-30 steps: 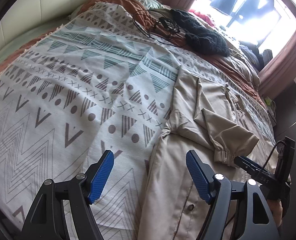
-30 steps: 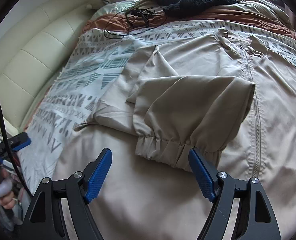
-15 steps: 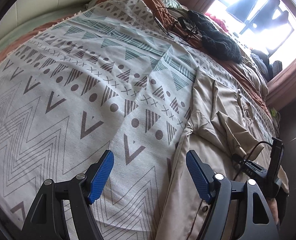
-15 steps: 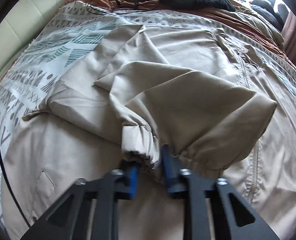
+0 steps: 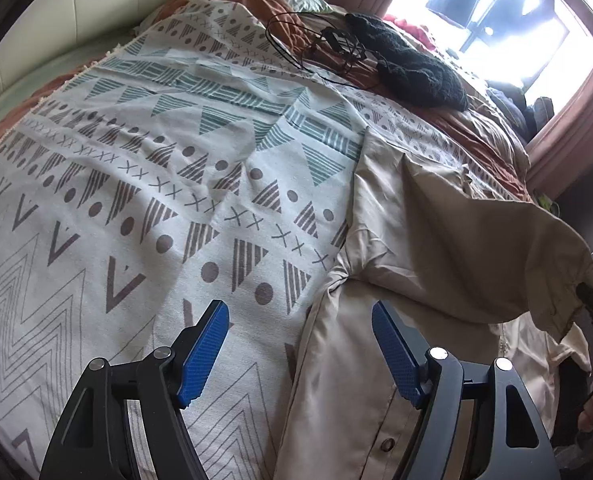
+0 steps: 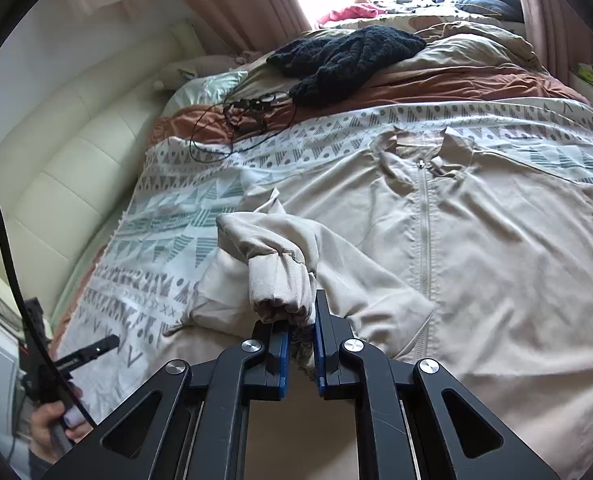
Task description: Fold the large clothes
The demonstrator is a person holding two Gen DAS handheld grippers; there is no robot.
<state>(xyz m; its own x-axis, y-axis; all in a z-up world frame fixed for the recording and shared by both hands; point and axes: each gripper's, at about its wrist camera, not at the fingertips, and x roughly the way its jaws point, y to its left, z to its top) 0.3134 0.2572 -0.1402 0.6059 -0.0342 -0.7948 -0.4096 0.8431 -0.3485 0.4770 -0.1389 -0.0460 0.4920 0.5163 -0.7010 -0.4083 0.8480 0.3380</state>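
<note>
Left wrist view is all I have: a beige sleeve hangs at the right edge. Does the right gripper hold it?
Observer: Yes. The right gripper has its jaws closing, with the sleeve cuff bunched between the pads.
Operator: Jacket zipped?
Observer: The zipper is closed along the stretch in view, up the front of the jacket to the neck.
Operator: Collar?
Observer: The collar lies spread open on the patterned blanket.
</note>
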